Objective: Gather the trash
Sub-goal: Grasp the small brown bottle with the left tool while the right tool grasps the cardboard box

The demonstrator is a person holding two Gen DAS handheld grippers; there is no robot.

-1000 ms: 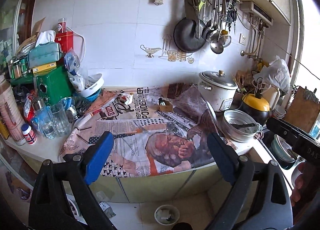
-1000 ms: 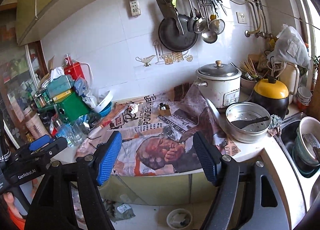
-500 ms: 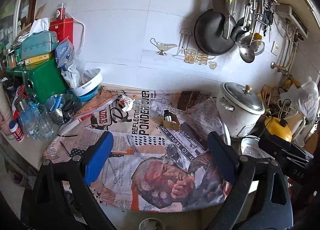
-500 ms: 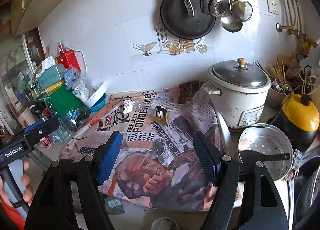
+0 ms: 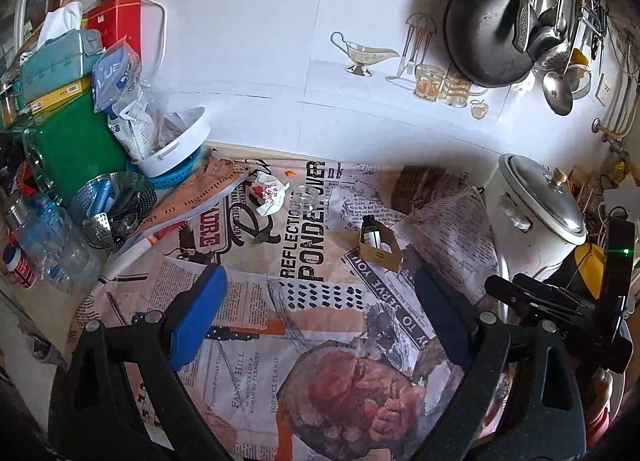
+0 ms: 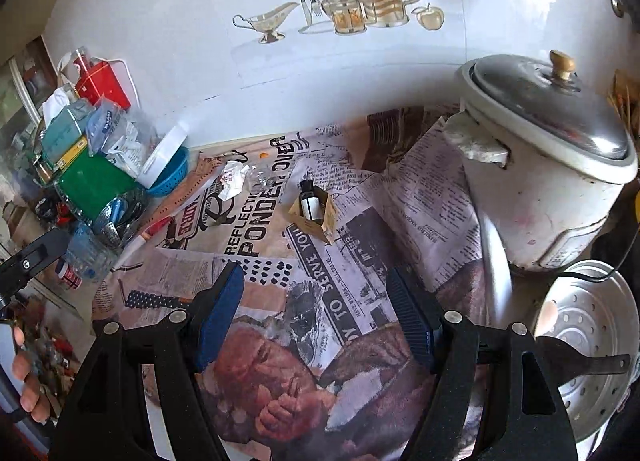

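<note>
On the newspaper-covered counter (image 5: 304,317) lie a crumpled white-and-red wrapper (image 5: 270,193) (image 6: 234,179), a small clear jar (image 5: 304,200) (image 6: 258,177) and a dark little bottle (image 5: 370,231) (image 6: 309,201) lying in an opened brown carton (image 5: 380,255) (image 6: 316,217). My left gripper (image 5: 316,309) hangs open above the paper, well short of these items, with nothing between its blue pads. My right gripper (image 6: 316,313) is likewise open and empty, the carton just beyond its fingertips. The right gripper's body shows at the right edge of the left wrist view.
A white rice cooker (image 6: 548,165) and a perforated steamer tray (image 6: 592,341) crowd the right. Left of the paper stand a green box (image 5: 76,145), a white bowl on a blue colander (image 5: 176,149), a metal steamer basket (image 5: 116,205) and bottles. Pans hang on the tiled wall.
Both grippers have moved forward and down over the counter, tilting more steeply; the trash items now look much closer. The floor and counter front have dropped out of view. Jaws unchanged.
</note>
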